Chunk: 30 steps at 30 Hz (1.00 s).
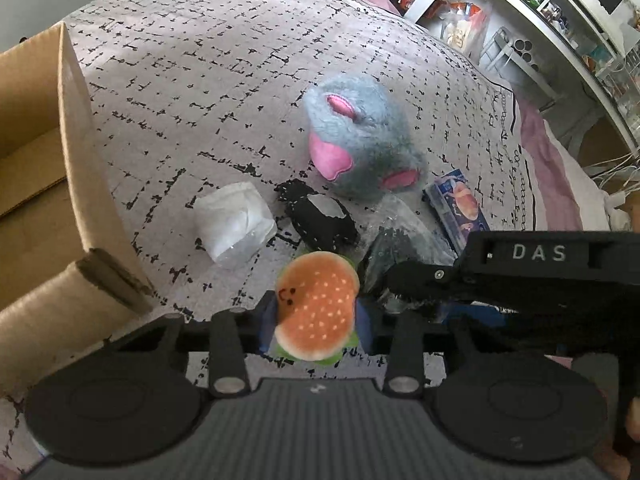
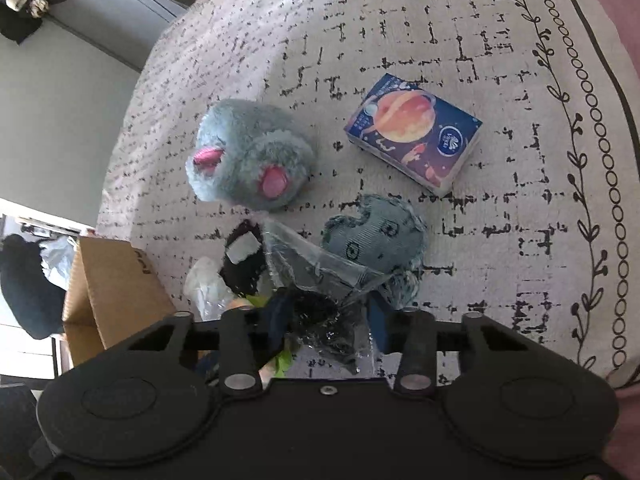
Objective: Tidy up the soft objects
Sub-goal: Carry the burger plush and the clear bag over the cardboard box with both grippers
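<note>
My left gripper (image 1: 316, 324) is shut on a plush hamburger toy (image 1: 318, 304) with an orange bun and a small face, held just above the bed. My right gripper (image 2: 330, 330) is shut on a clear plastic bag (image 2: 320, 276) with a dark object inside; it also shows in the left wrist view (image 1: 404, 248), with the right gripper (image 1: 400, 280) beside the hamburger. On the bed lie a grey-blue furry plush with pink ears (image 1: 360, 140) (image 2: 248, 156), a black pouch with a white patch (image 1: 320, 216) (image 2: 244, 256), a blue-grey fabric toy (image 2: 376, 240) and a white wrapped bundle (image 1: 234, 220).
An open cardboard box (image 1: 76, 168) (image 2: 116, 280) stands at the left on the patterned bedspread (image 1: 200, 80). A blue tissue pack with a planet picture (image 2: 414, 132) (image 1: 460, 204) lies to the right. Cluttered white shelves (image 1: 560, 20) stand beyond the bed's right edge.
</note>
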{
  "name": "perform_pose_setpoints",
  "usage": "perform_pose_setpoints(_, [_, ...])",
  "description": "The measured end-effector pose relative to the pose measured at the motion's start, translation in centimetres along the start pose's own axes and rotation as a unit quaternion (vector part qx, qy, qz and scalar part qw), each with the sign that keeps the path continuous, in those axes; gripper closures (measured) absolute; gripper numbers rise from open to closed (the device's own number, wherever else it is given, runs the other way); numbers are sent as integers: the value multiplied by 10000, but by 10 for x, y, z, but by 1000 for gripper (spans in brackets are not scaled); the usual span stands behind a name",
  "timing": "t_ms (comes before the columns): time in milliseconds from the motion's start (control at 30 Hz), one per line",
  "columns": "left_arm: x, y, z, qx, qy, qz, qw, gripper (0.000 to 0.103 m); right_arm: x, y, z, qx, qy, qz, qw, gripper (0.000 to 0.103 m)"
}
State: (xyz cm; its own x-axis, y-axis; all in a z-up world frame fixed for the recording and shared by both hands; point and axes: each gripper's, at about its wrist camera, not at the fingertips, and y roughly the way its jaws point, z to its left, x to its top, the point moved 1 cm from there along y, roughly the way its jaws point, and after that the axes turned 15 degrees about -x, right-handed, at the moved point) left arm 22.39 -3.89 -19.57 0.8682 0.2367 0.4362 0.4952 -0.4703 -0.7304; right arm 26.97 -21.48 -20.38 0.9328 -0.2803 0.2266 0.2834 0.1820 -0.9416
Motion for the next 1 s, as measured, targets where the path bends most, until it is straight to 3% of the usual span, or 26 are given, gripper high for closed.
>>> perform_pose_setpoints(167, [1, -13, -3, 38, -42, -88, 9999, 64, -3, -9, 2, 55, -107, -204, 9997, 74])
perform_pose_setpoints(633, [9, -84, -24, 263, 194, -665, 9973, 64, -5, -53, -3, 480, 53, -804, 9956, 74])
perform_pose_setpoints(1000, [-1, -137, -4, 643, 46, -1001, 9929, 64, -17, -76, 8, 413, -279, -1166, 9919, 74])
